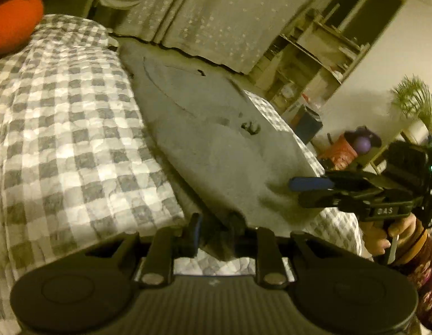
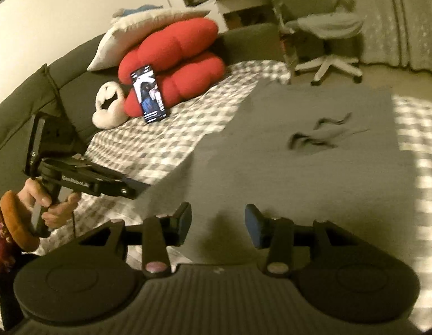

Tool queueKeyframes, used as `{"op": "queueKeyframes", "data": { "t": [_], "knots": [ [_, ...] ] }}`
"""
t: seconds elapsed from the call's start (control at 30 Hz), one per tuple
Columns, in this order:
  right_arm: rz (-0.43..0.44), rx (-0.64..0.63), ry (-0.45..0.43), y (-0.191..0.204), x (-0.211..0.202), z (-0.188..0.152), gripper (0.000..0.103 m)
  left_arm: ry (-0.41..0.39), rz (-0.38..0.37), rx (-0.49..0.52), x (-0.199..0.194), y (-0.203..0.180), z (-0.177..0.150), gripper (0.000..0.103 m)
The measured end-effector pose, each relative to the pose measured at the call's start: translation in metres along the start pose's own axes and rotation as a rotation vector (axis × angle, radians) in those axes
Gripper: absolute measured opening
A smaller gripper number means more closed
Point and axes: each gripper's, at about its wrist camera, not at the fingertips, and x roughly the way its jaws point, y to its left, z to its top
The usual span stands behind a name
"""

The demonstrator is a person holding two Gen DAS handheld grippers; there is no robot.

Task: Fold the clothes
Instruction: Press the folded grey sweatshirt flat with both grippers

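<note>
A grey garment (image 1: 204, 139) (image 2: 299, 167) lies spread flat on the checked bedspread (image 1: 62, 128) (image 2: 165, 139), with a dark drawstring (image 2: 319, 134) (image 1: 251, 127) on top. My left gripper (image 1: 216, 229) is shut on the garment's near corner, and the cloth runs down between its fingers. The right wrist view has the left gripper (image 2: 137, 188) at the garment's left edge. My right gripper (image 2: 218, 220) hovers open over the near part of the grey cloth. In the left wrist view the right gripper (image 1: 295, 191) is at the garment's right corner, held by a hand (image 1: 383, 234).
Red cushions (image 2: 177, 64), a white pillow (image 2: 143, 33), a white plush (image 2: 108, 106) and a lit phone (image 2: 149, 95) are at the bed's head. An office chair (image 2: 327, 39), curtains (image 1: 216, 14), a shelf unit (image 1: 313, 55) and a plant (image 1: 414, 100) stand beyond the bed.
</note>
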Motion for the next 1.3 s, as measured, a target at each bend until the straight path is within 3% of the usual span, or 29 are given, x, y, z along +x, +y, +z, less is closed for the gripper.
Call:
{"op": "queueKeyframes", "data": {
  "t": [0.2, 0.53, 0.6, 0.7, 0.8, 0.93, 1.07, 1.3],
  "knots": [
    [-0.022, 0.038, 0.033, 0.009, 0.031, 0.009, 0.047, 0.042, -0.071, 0.065, 0.01, -0.001, 0.004, 0.021],
    [-0.117, 0.053, 0.073, 0.01, 0.057, 0.011, 0.047, 0.183, -0.304, 0.189, 0.01, 0.008, -0.007, 0.02],
    [-0.121, 0.05, 0.07, 0.009, 0.058, 0.011, 0.047, 0.254, -0.353, 0.236, 0.008, 0.003, -0.016, 0.021],
    [-0.127, 0.045, 0.071, 0.01, 0.058, 0.012, 0.047, 0.265, -0.303, 0.333, -0.001, -0.009, -0.027, 0.023],
    [-0.127, 0.062, 0.073, 0.012, 0.057, 0.016, 0.048, 0.192, -0.296, 0.299, -0.014, -0.005, -0.026, 0.033],
    [-0.114, 0.079, 0.049, 0.015, 0.054, 0.022, 0.048, 0.061, -0.251, 0.189, -0.022, 0.013, -0.014, 0.055],
    [-0.113, 0.09, 0.031, 0.015, 0.052, 0.025, 0.048, 0.002, -0.175, 0.034, -0.016, 0.031, 0.001, 0.055],
    [-0.13, 0.09, 0.036, 0.01, 0.051, 0.024, 0.048, -0.046, -0.079, -0.09, 0.002, 0.04, 0.018, 0.055]
  ]
}}
